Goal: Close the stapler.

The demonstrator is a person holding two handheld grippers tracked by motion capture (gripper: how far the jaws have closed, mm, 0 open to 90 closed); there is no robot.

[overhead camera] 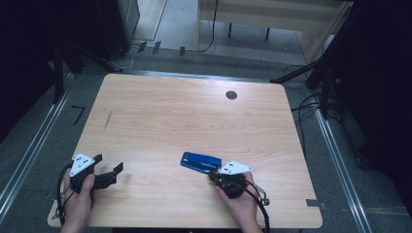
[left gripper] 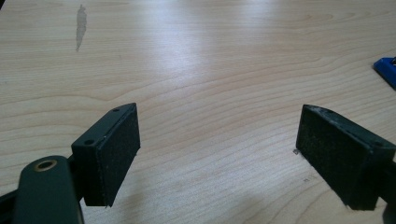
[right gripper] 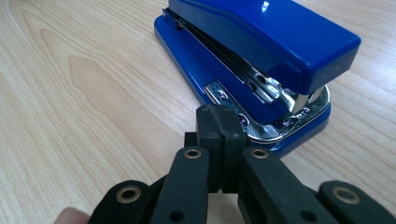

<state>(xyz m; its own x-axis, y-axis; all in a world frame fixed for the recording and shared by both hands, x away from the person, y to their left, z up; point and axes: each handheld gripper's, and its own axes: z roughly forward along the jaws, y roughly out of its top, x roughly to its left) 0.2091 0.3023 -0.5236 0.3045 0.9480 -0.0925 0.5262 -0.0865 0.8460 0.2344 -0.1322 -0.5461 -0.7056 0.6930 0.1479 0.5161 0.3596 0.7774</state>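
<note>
A blue stapler (overhead camera: 199, 161) lies flat on the wooden table (overhead camera: 194, 116), a little right of the middle and near the front. In the right gripper view the stapler (right gripper: 261, 46) sits just beyond my right gripper (right gripper: 219, 122), whose jaws are pressed together with nothing between them, right at the stapler's metal front end. From above, the right gripper (overhead camera: 215, 174) is held in a hand close behind the stapler. My left gripper (overhead camera: 111, 167) rests at the table's front left, jaws wide apart over bare wood. Its pads (left gripper: 119, 149) frame empty table, and the stapler's corner (left gripper: 386, 70) peeks in at the right edge.
A dark round cable hole (overhead camera: 231, 95) sits near the table's far right edge. A dark smear (overhead camera: 107, 119) marks the wood at the left. Cables and furniture legs stand on the floor beyond the table.
</note>
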